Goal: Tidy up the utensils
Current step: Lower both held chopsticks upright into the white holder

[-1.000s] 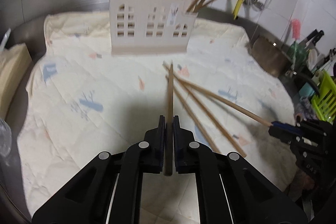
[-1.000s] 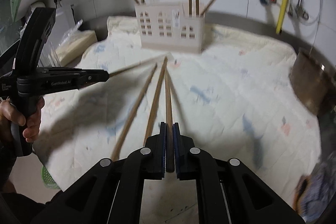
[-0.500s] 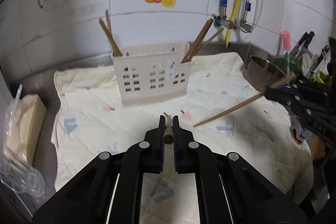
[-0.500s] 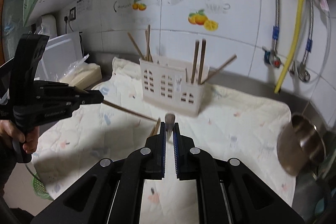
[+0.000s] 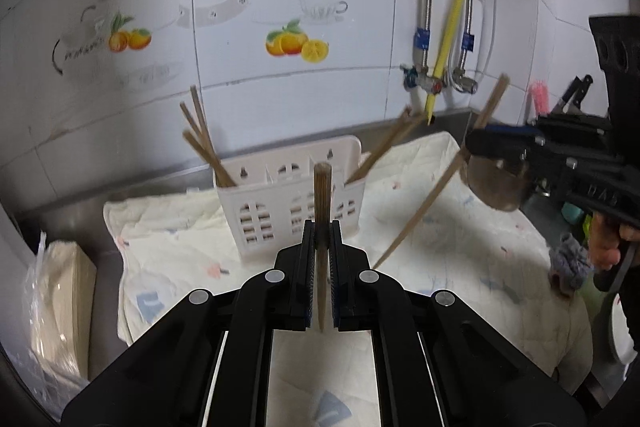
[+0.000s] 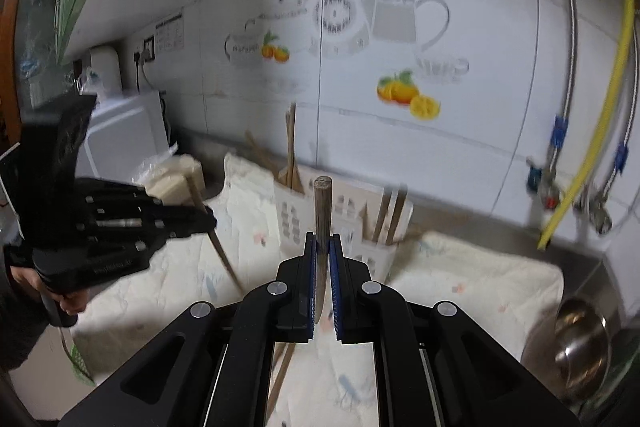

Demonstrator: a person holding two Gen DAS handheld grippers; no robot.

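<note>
Standing nearly upright now, each chopstick has come up off the quilted cloth point(image 5: 168, 239), where a second ago both lay flat among the loose ones. Nearest me, the left claw point(image 5: 322, 259) is clamped narrow on its chopstick point(image 5: 322, 195), blunt end up, tip hanging below the pads. The right claw point(image 6: 323, 263) pinches its own chopstick point(image 6: 322, 207) the same way. Seen from the left wrist, that right one slants down toward the cloth, clear of it.

At least one more stick point(image 6: 282, 375) lies on the cloth under the right claw.

Beyond, the white holder point(image 5: 288, 203) stands on the desk by the tiled wall, sticks already leaning in both end compartments. I judge both lifts done; what's left is carrying each over the rim and lowering it in tip first.
</note>
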